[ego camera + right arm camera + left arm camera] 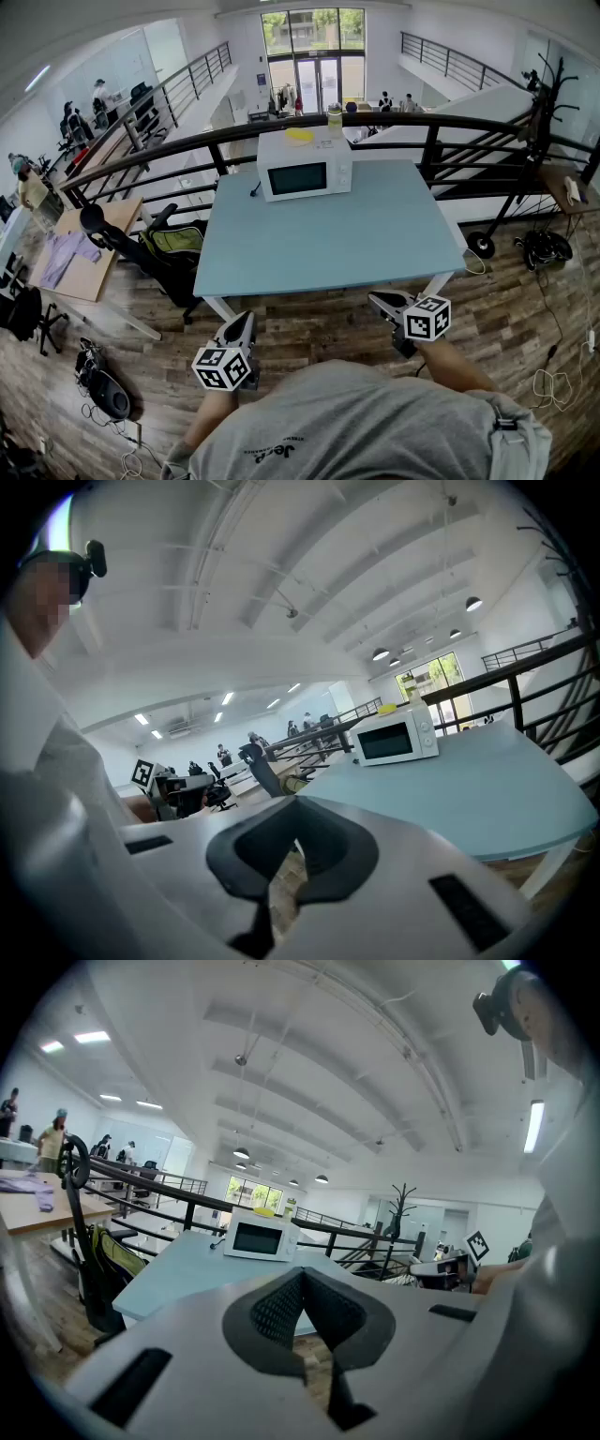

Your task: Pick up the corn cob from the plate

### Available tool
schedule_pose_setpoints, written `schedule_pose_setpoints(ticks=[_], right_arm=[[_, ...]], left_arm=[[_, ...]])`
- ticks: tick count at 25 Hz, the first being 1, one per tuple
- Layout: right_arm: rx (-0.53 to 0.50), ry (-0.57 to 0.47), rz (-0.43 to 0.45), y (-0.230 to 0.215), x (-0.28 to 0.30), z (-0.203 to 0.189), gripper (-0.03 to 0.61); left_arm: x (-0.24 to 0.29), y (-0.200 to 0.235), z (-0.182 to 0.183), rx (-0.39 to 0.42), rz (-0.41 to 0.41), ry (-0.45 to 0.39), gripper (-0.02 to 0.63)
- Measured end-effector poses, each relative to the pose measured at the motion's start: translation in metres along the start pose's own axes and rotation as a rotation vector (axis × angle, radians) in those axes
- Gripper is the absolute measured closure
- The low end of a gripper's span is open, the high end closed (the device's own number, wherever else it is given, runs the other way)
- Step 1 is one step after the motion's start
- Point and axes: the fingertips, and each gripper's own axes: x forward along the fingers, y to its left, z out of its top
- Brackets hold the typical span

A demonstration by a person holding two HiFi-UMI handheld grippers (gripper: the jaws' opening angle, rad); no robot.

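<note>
corn cob not discernible; both hand-held grippers (246,321) (375,300) pressed together, empty, short of table (328,234).

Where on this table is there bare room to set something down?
The pale blue tabletop is bare between the white microwave oven at its far edge and the near edge, and in the far right corner. Tight only left of the microwave, where its black cable lies.
</note>
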Motion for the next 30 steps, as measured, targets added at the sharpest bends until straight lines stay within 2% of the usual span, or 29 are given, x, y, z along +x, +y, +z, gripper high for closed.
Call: schedule_pose_setpoints(ticks=[11,17,30], right_arm=[[-0.007,-0.011,0.005,-0.016,-0.008,0.007,0.565],[0.068,-0.030,0.016,-0.033,-0.017,0.010,0.563],[0.097,-0.008,0.047,-0.071,-0.060,0.004,0.563]], left_arm=[[0.013,-0.013,0.004,0.011,0.007,-0.008,0.606],[0.021,-0.027,0.003,0.017,0.012,-0.014,0.606],[0.045,-0.084,-0.011,0.019,0.028,-0.003,0.606]])
